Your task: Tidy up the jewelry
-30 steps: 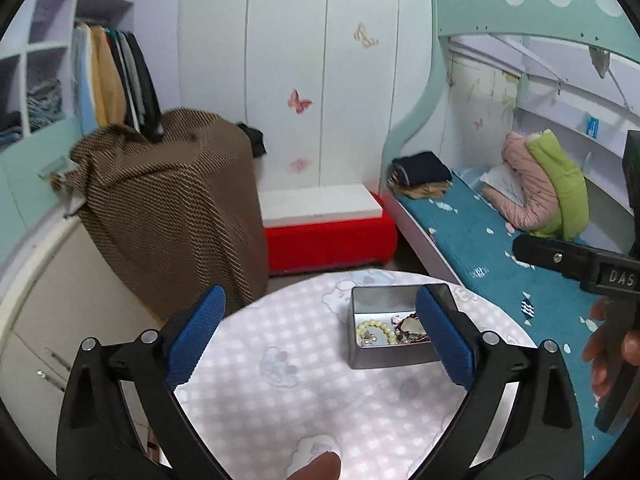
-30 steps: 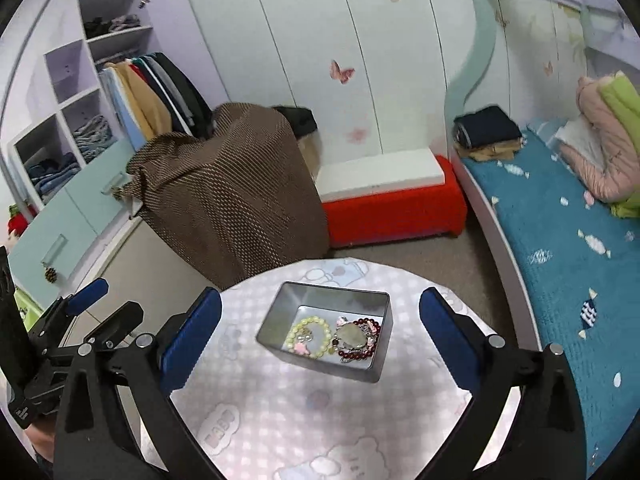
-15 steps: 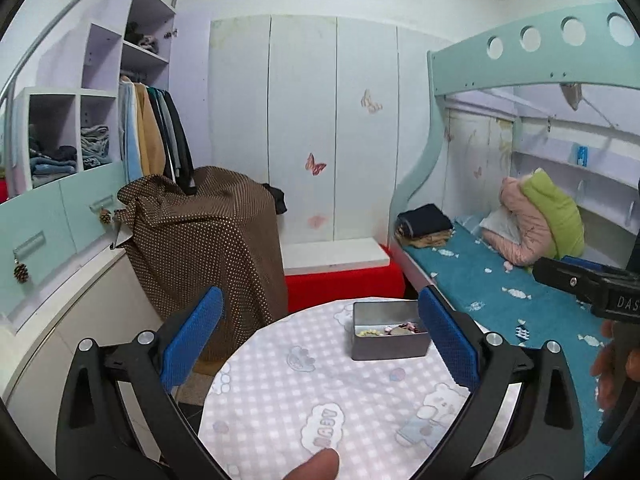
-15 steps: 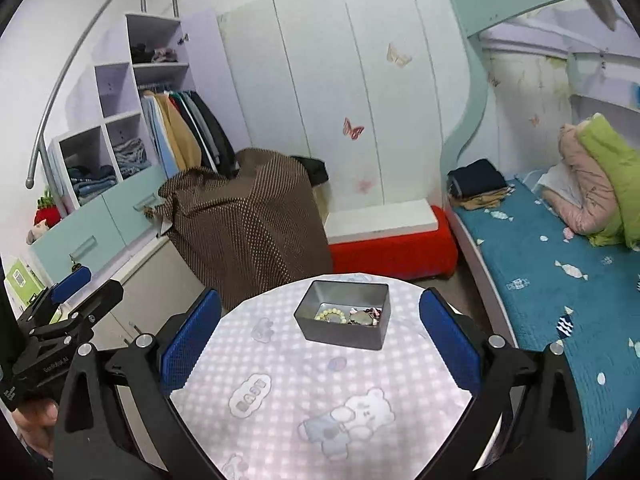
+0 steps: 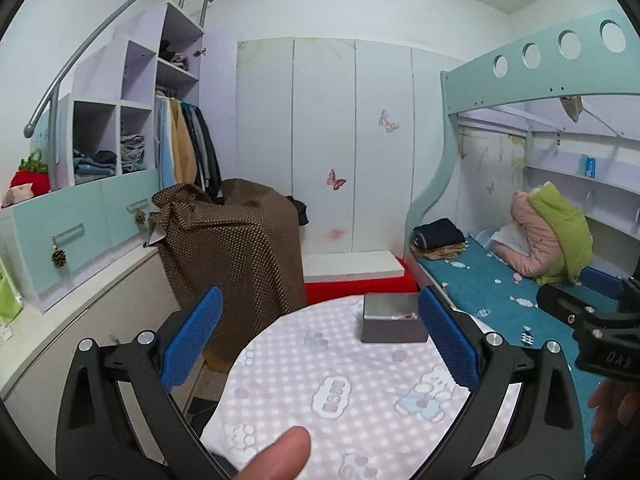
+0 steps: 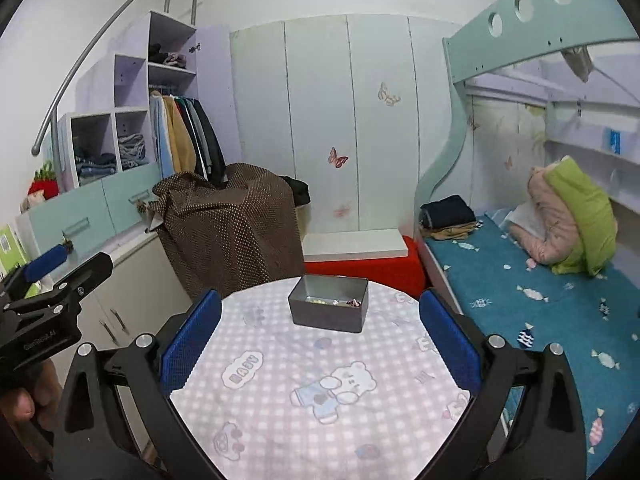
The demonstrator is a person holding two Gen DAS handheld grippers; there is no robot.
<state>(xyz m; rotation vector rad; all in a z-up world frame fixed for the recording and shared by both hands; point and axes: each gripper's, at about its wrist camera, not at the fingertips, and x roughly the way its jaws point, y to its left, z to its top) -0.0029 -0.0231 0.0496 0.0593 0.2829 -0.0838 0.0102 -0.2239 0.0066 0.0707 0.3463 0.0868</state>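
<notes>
Bedroom: round worktop [image 6: 320, 400] in checked cloth. I see one grey metal tin [image 6: 329, 308] at its far side, bead jewelry [image 6: 334, 301] inside. My left gripper [image 5: 320, 340] and right gripper [image 6: 320, 340]: both spread wide, holding nothing.

Left wrist view: the grey tin [image 5: 394, 322], right of centre, stands side-on; its near wall hides almost all contents, and its right end is covered by a blue finger pad [image 5: 448, 342]. Right wrist view: the jewelry [image 6: 334, 301] in the tin, at centre, is too small to identify piece by piece. The round table [image 6: 280, 380] is cut off at the bottom edge.
</notes>
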